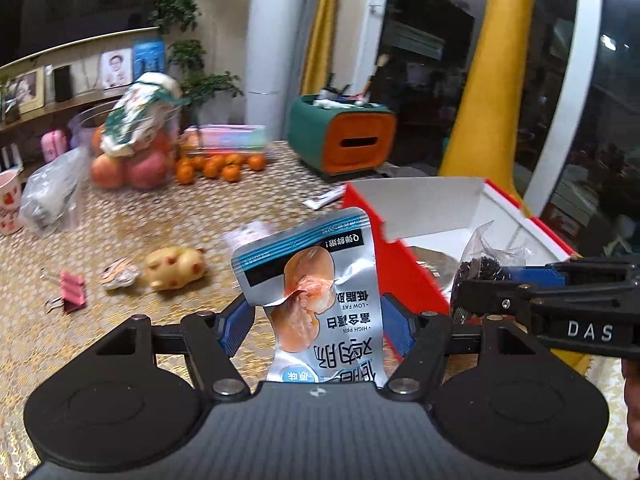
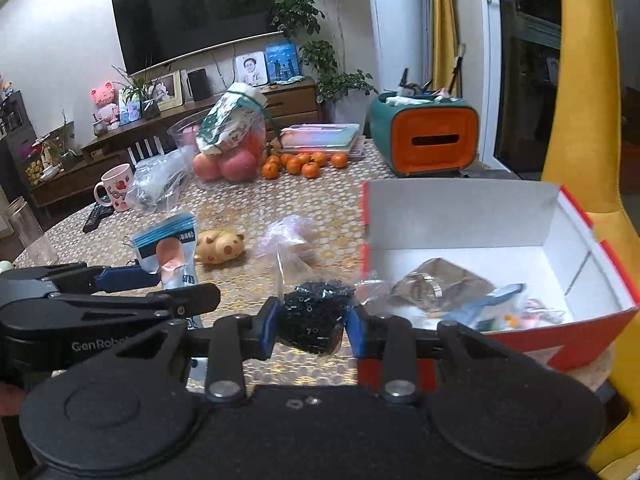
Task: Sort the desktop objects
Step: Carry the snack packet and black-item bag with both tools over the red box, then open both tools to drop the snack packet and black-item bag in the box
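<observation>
The left gripper (image 1: 316,320) clamps a glossy silver foil snack pouch (image 1: 310,276), upright above the table. The right gripper (image 2: 310,326) pinches a crinkled clear bag of black beads (image 2: 316,312). At two o'clock beyond sits the open red cardboard box (image 2: 576,328), white inside; a yellow pig toy (image 2: 220,246) lies at eleven o'clock.

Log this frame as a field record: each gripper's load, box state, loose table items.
left gripper: shut on silver snack pouch
right gripper: shut on clear bag of small black parts
red-and-white box: open, already holds a few packets
loose on table: yellow pig toy, pink binder clip, tangerines
</observation>
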`<state>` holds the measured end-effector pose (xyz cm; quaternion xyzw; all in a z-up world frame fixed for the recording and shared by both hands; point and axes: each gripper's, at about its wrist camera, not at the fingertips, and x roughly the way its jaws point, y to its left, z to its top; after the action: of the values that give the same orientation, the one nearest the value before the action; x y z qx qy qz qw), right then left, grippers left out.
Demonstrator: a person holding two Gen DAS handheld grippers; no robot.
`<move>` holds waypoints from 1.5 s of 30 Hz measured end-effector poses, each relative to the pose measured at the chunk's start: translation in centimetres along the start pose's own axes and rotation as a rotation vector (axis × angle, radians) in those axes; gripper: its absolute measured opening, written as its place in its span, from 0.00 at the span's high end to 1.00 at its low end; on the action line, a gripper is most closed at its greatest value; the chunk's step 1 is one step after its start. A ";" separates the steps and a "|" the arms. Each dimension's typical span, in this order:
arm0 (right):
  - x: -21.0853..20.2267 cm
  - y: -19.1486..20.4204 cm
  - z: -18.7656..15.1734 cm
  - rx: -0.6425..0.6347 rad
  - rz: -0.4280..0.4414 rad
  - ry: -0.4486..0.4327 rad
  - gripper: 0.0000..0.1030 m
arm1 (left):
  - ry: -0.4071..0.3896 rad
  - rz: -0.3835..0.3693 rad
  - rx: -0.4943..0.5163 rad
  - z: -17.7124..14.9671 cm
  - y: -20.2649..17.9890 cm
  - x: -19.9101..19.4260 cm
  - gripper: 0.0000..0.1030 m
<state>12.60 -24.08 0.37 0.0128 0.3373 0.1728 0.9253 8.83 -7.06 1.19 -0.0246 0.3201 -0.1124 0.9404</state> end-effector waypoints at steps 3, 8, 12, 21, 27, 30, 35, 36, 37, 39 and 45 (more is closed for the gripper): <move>-0.8 -1.7 0.2 0.008 -0.006 0.007 0.67 | 0.002 -0.022 0.024 0.5 -1.3 0.2 0.34; -1.9 -4.6 0.2 0.001 -0.045 0.001 0.67 | 0.010 -0.054 0.067 1.5 -3.5 0.9 0.34; -2.5 -7.3 0.3 0.019 -0.089 -0.011 0.67 | 0.016 -0.076 0.093 2.5 -5.2 1.8 0.34; -2.2 -11.1 0.9 0.031 -0.140 -0.022 0.67 | 0.051 -0.118 0.166 3.9 -9.3 4.7 0.34; -1.0 -13.3 1.7 0.027 -0.173 -0.021 0.67 | 0.091 -0.130 0.203 4.8 -11.3 7.5 0.34; -0.1 -14.7 2.1 0.043 -0.185 -0.011 0.67 | 0.112 -0.126 0.212 5.4 -11.9 9.0 0.34; 1.6 -16.1 2.7 0.033 -0.199 0.007 0.67 | 0.150 -0.121 0.229 6.5 -12.9 11.6 0.34; 1.9 -16.4 2.8 0.028 -0.204 0.009 0.67 | 0.158 -0.123 0.231 6.6 -12.9 12.1 0.34; 2.2 -16.6 3.0 0.023 -0.207 0.012 0.67 | 0.169 -0.125 0.228 6.8 -12.9 12.6 0.34; 3.0 -16.9 3.2 0.020 -0.206 0.023 0.67 | 0.192 -0.119 0.220 6.9 -12.9 13.7 0.34; 6.4 -17.6 3.9 0.006 -0.199 0.095 0.67 | 0.220 -0.096 0.243 6.9 -13.2 16.2 0.34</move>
<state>25.10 -38.16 -3.09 -0.0263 0.3810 0.0793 0.9208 22.95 -23.80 -1.43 0.0866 0.4038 -0.1970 0.8892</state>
